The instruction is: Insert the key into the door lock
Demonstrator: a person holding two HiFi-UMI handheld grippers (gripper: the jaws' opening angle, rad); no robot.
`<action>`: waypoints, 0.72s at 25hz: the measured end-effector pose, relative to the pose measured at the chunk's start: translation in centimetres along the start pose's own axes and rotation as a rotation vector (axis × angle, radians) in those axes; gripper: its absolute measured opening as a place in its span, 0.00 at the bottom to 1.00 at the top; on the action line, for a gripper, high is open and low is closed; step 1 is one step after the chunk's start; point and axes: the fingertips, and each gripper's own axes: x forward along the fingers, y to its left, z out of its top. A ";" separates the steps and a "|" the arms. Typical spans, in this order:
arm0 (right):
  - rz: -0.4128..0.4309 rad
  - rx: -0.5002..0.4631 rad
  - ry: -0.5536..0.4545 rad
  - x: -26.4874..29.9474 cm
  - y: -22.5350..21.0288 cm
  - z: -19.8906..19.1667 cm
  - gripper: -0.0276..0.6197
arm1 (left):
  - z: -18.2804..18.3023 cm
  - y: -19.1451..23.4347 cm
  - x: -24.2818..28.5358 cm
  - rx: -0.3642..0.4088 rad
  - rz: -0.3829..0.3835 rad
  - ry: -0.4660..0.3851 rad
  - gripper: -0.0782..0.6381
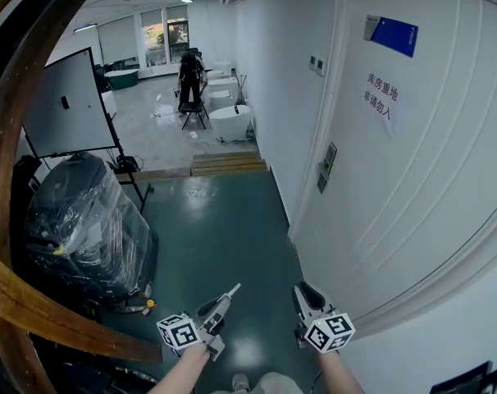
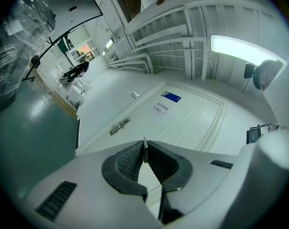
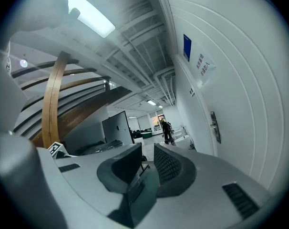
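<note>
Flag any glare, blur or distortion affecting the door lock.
Head view: fisheye bows the door, floor glare, lock sharp. Left gripper view: dark vignette, ceiling light blown out, lock small but clear. Right gripper view: light strip blown out, lock clear.

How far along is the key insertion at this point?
Done: the key is clamped in the left gripper. In hand: that gripper faces the door, with the key well short of the door lock. Left: closing that gap, lining up and pushing the key in. The right gripper is open and empty.
</note>
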 end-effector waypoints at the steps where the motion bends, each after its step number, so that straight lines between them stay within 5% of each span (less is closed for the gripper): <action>1: -0.003 -0.002 0.004 0.2 0.0 -0.1 0.14 | 0.1 0.3 0.0 -0.004 -0.003 -0.001 0.15; 18: 0.001 -0.018 -0.017 6.0 -5.0 3.6 0.14 | 3.6 2.8 6.7 0.011 0.003 0.012 0.15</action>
